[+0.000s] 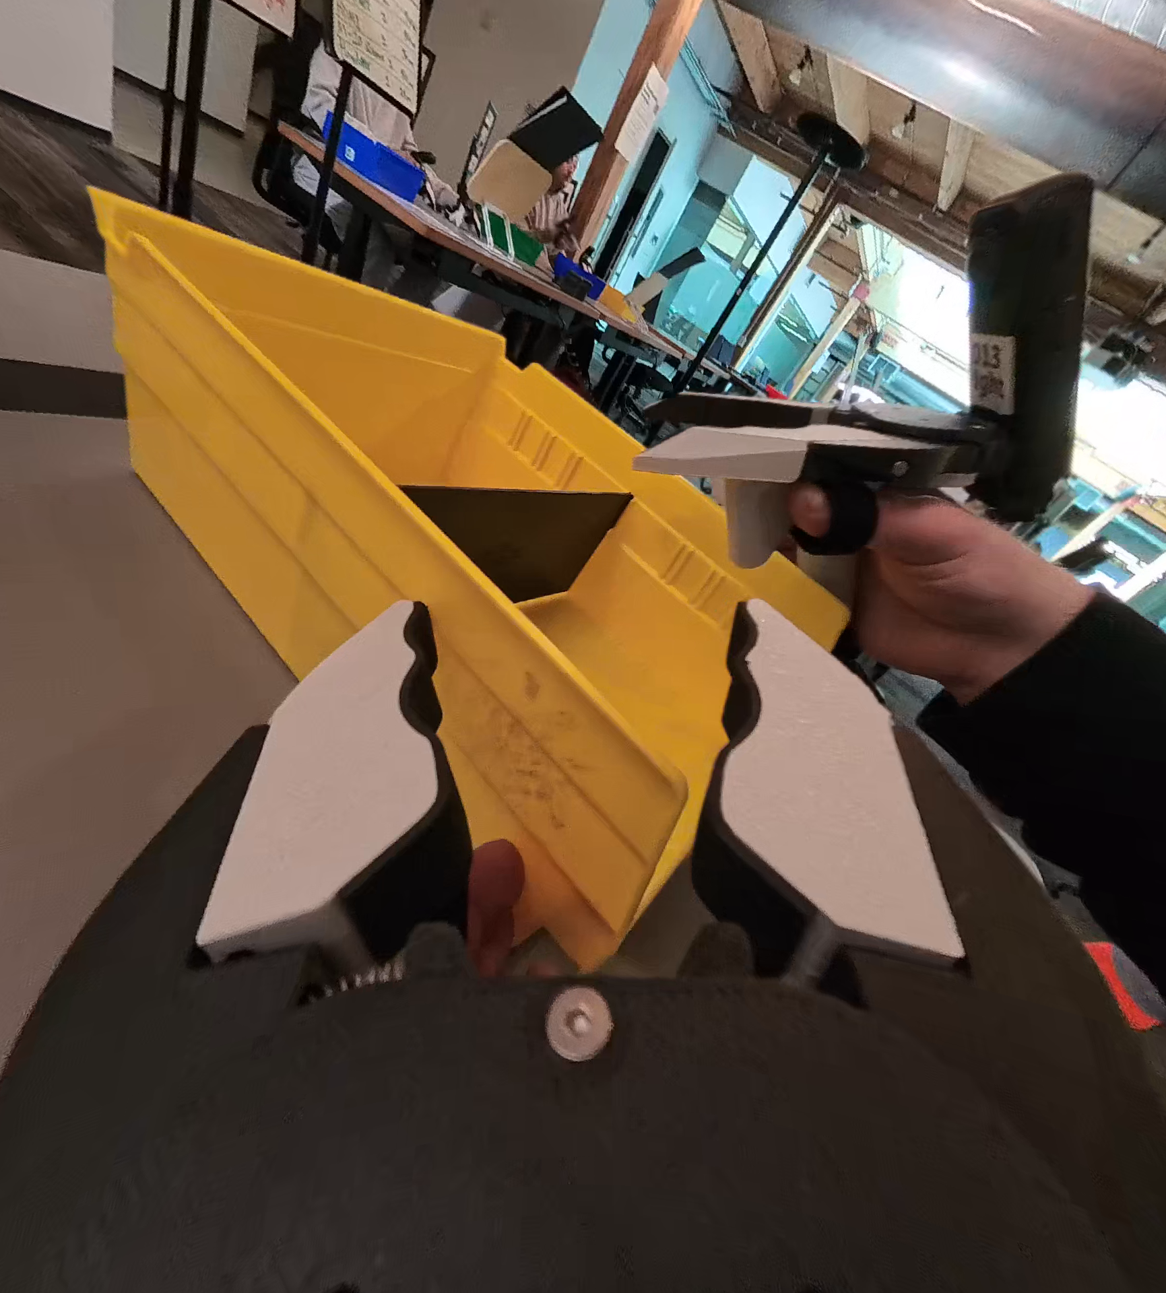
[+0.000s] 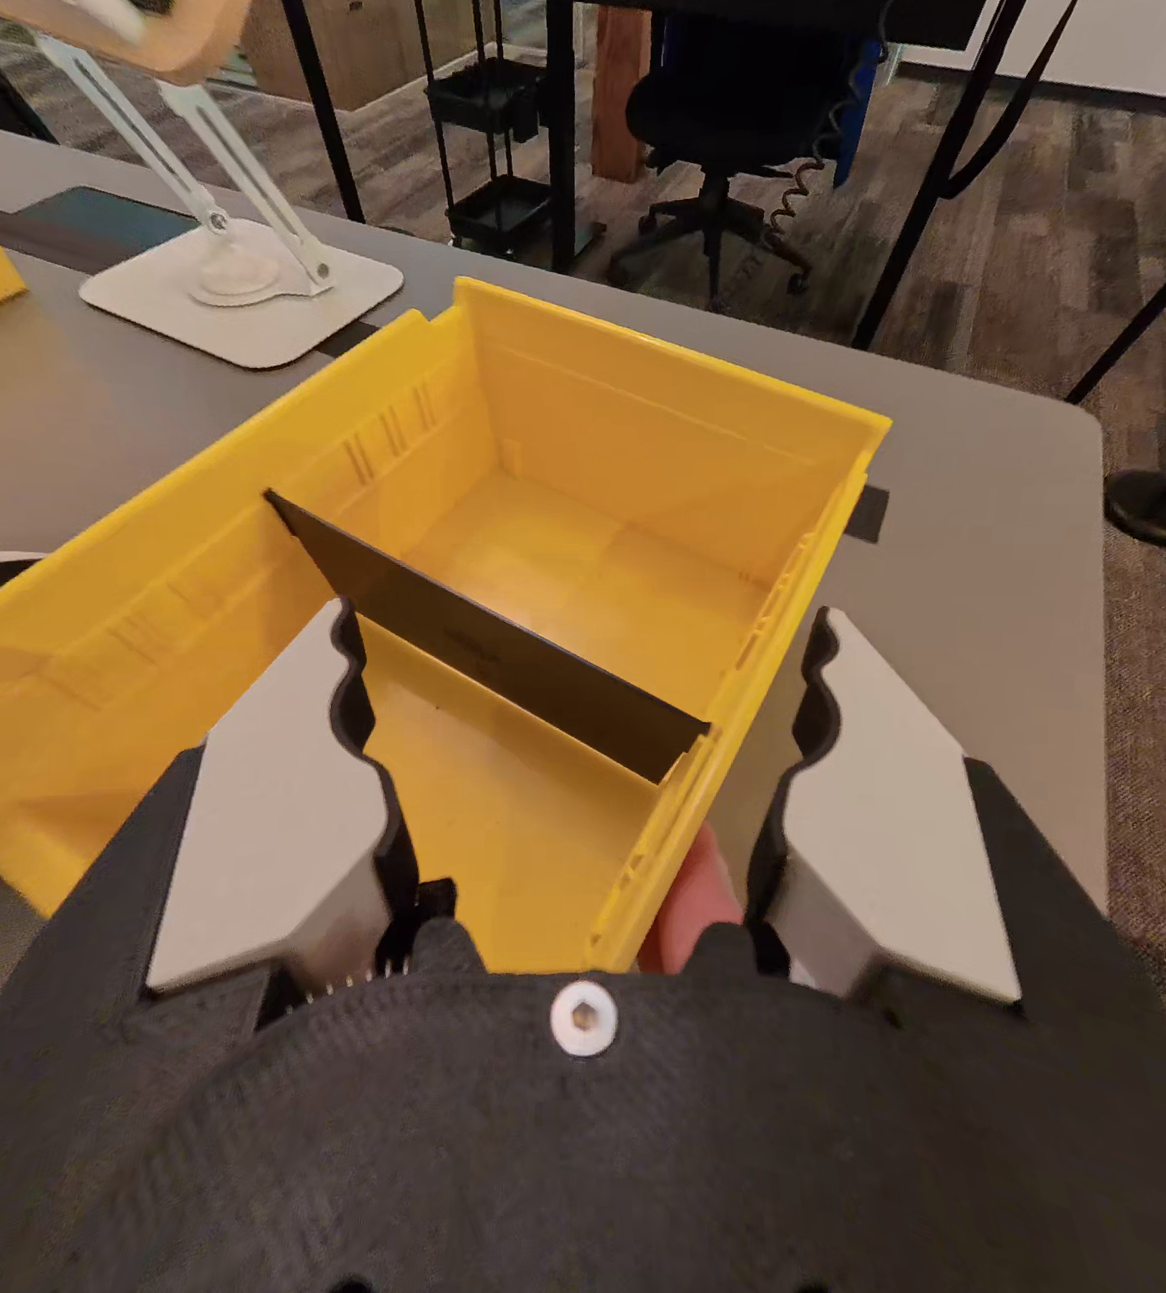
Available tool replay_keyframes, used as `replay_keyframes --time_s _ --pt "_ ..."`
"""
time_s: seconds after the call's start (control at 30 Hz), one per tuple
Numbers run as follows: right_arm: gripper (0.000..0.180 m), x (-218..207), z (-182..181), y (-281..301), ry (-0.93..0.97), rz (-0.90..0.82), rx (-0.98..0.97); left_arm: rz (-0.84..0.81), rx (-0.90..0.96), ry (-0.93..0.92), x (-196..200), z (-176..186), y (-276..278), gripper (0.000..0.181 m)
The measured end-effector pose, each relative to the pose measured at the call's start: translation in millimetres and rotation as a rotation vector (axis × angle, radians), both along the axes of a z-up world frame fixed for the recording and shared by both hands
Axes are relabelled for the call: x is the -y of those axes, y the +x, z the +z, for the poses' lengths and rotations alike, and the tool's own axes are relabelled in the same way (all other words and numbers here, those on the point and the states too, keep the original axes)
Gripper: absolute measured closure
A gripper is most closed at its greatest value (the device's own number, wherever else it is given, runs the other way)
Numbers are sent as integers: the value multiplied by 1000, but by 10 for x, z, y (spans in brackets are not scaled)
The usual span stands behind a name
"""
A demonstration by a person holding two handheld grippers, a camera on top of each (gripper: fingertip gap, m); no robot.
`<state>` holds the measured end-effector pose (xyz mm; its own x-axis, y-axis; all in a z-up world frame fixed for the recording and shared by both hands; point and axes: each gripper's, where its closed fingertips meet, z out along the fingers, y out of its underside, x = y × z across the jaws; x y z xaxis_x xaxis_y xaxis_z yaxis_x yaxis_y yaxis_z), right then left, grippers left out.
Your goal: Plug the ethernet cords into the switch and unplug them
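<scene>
Over yellow bin [image 2: 671, 448], both fingers [image 2: 272, 804] apart.

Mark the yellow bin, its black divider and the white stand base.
yellow bin [image 2: 671, 434]: right wrist view, far inner wall.
black divider [image 2: 496, 651]: right wrist view, middle of its face.
white stand base [image 2: 167, 308]: right wrist view, flat plate.

Bin [image 2: 671, 434]: yellow moulded plastic, smooth, slight sheen, scuffed on one outer wall. Divider [image 2: 496, 651]: black, matt. Table [image 2: 972, 448]: grey, matt, smooth. Right gripper [image 2: 583, 707]: pale matt fingers [image 2: 286, 804], grainy black body.
</scene>
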<state>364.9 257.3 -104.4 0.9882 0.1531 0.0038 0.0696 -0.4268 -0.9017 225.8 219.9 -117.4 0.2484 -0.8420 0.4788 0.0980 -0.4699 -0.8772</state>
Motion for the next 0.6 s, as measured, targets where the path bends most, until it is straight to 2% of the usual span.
replay_keyframes --time_s 0.1,0.17,0.23,0.3,0.43,0.6 --pt "63 -206 7 207 16 21 30 14 42 -51 -137 18 156 103" --pt "62 -301 -40 327 4 9 90 -23 68 -87 -154 78 213 92" --pt "59 -338 -64 433 -16 -26 182 -37 102 -62 -152 239 114 85" --pt "59 -320 122 527 47 -88 289 2 140 33 -186 505 -175 82" --pt "55 -89 784 410 232 -179 509 137 130 290 -381 1028 -1160 80" --pt "62 222 1393 -614 419 -53 529 539 -100 516 -1093 1299 -2989 77"
